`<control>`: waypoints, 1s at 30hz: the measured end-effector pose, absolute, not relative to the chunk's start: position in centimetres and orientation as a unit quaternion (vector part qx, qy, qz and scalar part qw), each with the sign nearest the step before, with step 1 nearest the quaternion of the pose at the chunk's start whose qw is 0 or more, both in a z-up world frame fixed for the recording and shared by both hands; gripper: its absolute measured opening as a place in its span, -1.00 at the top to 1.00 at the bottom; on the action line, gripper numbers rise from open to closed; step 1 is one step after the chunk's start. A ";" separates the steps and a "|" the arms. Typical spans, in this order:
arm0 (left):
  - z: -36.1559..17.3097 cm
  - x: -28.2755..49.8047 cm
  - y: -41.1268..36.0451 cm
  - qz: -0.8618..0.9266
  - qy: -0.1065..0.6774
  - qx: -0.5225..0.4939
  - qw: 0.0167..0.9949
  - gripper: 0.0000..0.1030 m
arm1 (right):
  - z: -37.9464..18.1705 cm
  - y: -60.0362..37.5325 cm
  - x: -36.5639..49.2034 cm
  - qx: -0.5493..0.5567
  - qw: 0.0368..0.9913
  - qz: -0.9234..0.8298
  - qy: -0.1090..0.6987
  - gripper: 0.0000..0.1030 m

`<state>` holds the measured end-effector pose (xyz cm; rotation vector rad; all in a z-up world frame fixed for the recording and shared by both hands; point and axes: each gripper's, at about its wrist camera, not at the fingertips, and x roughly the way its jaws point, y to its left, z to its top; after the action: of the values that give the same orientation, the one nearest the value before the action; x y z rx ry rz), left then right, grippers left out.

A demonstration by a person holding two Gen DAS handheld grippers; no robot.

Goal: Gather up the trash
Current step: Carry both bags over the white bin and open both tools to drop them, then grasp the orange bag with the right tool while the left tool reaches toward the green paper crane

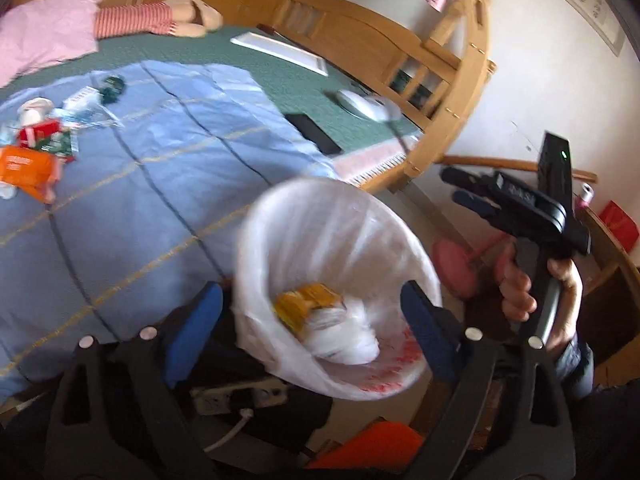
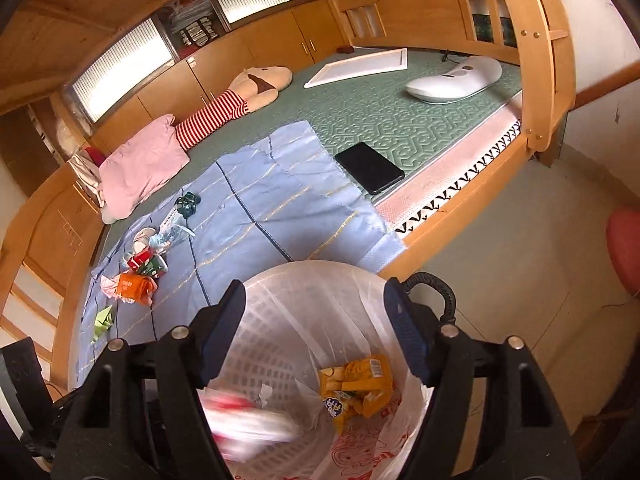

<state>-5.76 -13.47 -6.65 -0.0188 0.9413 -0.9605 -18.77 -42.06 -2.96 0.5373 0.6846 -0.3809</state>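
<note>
Presently we note both the right hand-held gripper (image 2: 316, 336) and left hand-held gripper (image 1: 308, 320) spread and empty above the lined bin (image 2: 304, 280), presumably for dropping, while remaining trash (image 2: 136, 276) lies on the bed (image 2: 400, 120).

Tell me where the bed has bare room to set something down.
Free: blue cloth between the trash pile and black tablet; green mattress between tablet, white board and striped doll. Crowded: the cloth's left edge.
</note>
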 end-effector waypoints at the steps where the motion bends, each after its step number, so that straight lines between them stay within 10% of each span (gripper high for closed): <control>1: -6.3 -4.9 -12.2 -0.420 0.426 -0.011 0.801 -0.75 | -3.2 -41.6 -18.1 0.255 0.890 -0.179 0.333 -0.37; 13: -8.2 13.7 11.1 0.036 0.374 -0.038 0.926 -0.49 | -2.3 -30.8 -4.8 0.214 0.906 -0.053 0.361 -0.37; 30: -12.2 20.0 18.9 0.039 0.451 -0.106 0.885 -0.70 | -15.7 -9.9 25.4 0.092 0.864 0.049 0.492 -0.36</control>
<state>20.03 18.92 -12.21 -0.2195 0.9387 0.0807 25.40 -9.88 -15.65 0.1936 1.0317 0.1031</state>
